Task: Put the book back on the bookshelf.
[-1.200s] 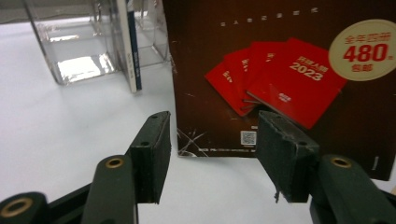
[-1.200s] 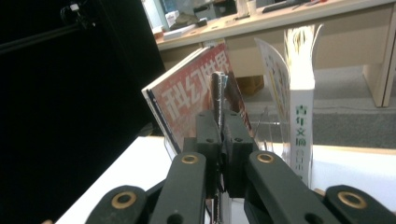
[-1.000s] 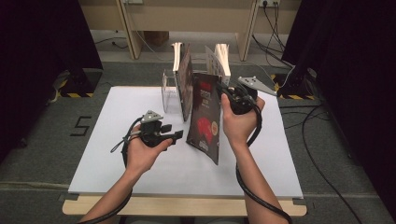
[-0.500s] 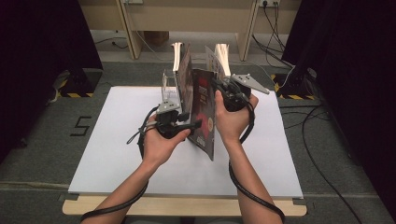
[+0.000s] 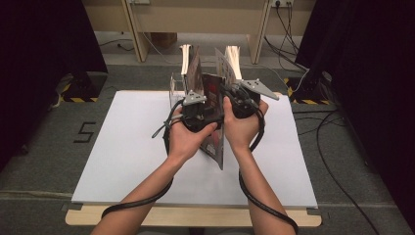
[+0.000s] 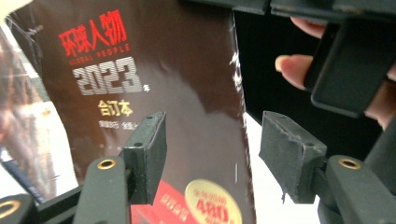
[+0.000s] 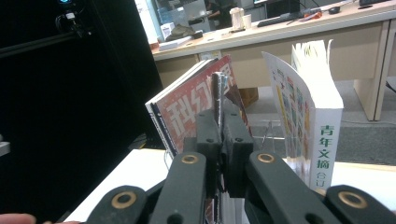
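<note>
High view shows me both hands close together over the white bench (image 5: 122, 161), with a dark magazine (image 5: 215, 147) standing on its edge between them, in front of a clear rack (image 5: 176, 90) that holds more books. The right gripper (image 5: 234, 100) holds the magazine near its top edge; in the right gripper view its fingers (image 7: 208, 140) are pressed together on the thin edge of the cover, so the pinch looks firm. The left gripper (image 5: 203, 115) is at the cover side. In the left gripper view its fingers (image 6: 149, 151) are spread, and the magazine's free edge (image 6: 238, 116) lies between them, not yet touched.

I judge the step in hand is to take a second hold with the left gripper. To do it well, I would push the left gripper a little deeper, so that the pads cover the cover well past its edge, and only then close. I would keep the right pinch steady and not twist, because the glossy paper can slip or bend. After closing, both grippers should move together, keeping the magazine upright while it goes toward the rack beside the white book (image 7: 322, 140).
</note>
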`<state>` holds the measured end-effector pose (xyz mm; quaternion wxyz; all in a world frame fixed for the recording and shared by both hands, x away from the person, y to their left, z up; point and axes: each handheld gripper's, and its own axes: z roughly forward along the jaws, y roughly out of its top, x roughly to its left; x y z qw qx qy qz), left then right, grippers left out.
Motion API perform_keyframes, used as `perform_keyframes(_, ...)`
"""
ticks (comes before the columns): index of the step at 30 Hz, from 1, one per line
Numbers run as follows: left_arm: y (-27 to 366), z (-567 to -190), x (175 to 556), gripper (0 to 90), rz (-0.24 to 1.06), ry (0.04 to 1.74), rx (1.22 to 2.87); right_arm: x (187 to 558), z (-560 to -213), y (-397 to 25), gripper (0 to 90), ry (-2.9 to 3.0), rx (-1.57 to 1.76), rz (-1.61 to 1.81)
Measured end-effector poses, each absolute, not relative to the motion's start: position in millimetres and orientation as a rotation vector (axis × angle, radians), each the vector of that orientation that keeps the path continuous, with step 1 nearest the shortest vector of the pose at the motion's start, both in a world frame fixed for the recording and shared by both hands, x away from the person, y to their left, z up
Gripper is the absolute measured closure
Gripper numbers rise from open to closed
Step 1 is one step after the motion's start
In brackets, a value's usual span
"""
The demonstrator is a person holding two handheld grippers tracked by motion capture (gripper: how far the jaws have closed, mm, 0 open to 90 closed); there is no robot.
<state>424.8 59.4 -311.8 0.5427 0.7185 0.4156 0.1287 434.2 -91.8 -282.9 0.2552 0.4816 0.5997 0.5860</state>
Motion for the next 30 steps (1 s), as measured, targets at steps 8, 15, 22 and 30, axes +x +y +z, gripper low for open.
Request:
perform_keyframes(8, 46.8, -314.0, 430.9, 40.7, 0.371, 1.029, 1.725, 433.5, -282.7, -88.7, 87.3, 1.639, 1.301, 1.581)
perform_keyframes(15, 39.3, -319.5, 434.3, 43.8, 0.450, 1.072, 1.736, 433.2, -281.4, -88.0, 87.2, 1.632, 1.313, 1.596)
perform_keyframes(22, 37.6, -321.0, 428.8, 53.8, 0.495, 1.074, 1.749, 433.9, -282.8, -86.5, 87.0, 1.646, 1.318, 1.605)
perform_keyframes(30, 55.4, -325.1, 419.3, 71.2, 0.461, 1.138, 1.725, 435.7, -286.5, -77.7, 82.5, 1.739, 1.271, 1.610)
